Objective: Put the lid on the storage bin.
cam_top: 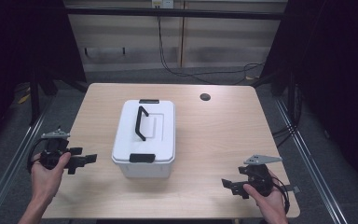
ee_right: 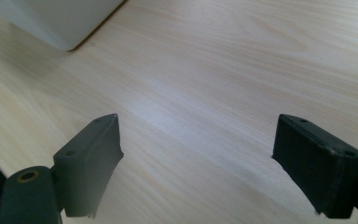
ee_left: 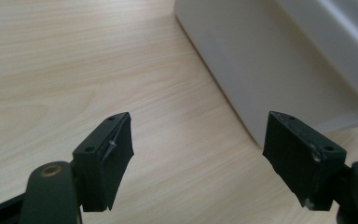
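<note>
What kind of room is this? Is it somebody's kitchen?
Probably not a kitchen; it looks more like a lab or test workshop. A bare wooden table holds just one white lidded box, cables trail across the floor behind, and a person holds the left gripper and right gripper.

White storage box (cam_top: pixel 144 137): no label, brand or number can be read on its lid, its black handle or its black latches.
Table (cam_top: pixel 223 140): bare wood grain, no print or sign.
Left gripper (ee_left: pixel 198 154): black pads carry no readable marking.
Right gripper (ee_right: pixel 198 158): black pads carry no readable marking.
Far wall fitting (cam_top: pixel 162 3): too small and blurred to read.
</note>
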Motion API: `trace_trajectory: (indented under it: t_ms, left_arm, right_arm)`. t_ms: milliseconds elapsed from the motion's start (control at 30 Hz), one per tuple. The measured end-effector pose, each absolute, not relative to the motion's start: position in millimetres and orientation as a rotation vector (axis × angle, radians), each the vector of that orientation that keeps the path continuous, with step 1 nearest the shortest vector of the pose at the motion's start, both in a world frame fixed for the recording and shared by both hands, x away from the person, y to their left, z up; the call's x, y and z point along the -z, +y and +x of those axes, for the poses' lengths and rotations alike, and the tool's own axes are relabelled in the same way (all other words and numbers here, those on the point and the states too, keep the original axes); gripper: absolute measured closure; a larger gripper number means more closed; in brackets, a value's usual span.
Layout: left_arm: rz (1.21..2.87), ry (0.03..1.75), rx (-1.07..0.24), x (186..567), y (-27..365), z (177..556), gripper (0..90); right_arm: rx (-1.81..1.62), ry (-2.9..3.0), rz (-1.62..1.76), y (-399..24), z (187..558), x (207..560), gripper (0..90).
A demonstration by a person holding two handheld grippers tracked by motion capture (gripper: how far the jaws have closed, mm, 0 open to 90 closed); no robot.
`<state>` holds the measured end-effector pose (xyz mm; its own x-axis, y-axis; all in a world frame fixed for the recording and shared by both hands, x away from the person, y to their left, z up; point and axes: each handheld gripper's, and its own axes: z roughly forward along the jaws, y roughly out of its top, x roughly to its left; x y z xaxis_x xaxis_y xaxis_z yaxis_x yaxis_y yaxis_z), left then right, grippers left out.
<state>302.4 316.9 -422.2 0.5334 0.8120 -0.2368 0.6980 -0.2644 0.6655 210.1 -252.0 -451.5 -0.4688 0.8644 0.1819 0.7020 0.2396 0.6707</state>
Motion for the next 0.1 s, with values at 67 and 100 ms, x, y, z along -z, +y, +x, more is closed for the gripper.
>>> trace_trajectory:
  t_ms: [67,100]
  left_arm:
    - [2.021,1.238,-0.178,429.1,319.5,301.4,23.6]
    - [2.031,1.239,-0.188,432.2,320.2,300.6,23.5]
  right_arm:
    - [-1.050,2.263,1.492,-253.0,211.2,453.6,14.7]
    - [-1.038,2.248,1.521,-253.3,212.3,455.9,15.3]
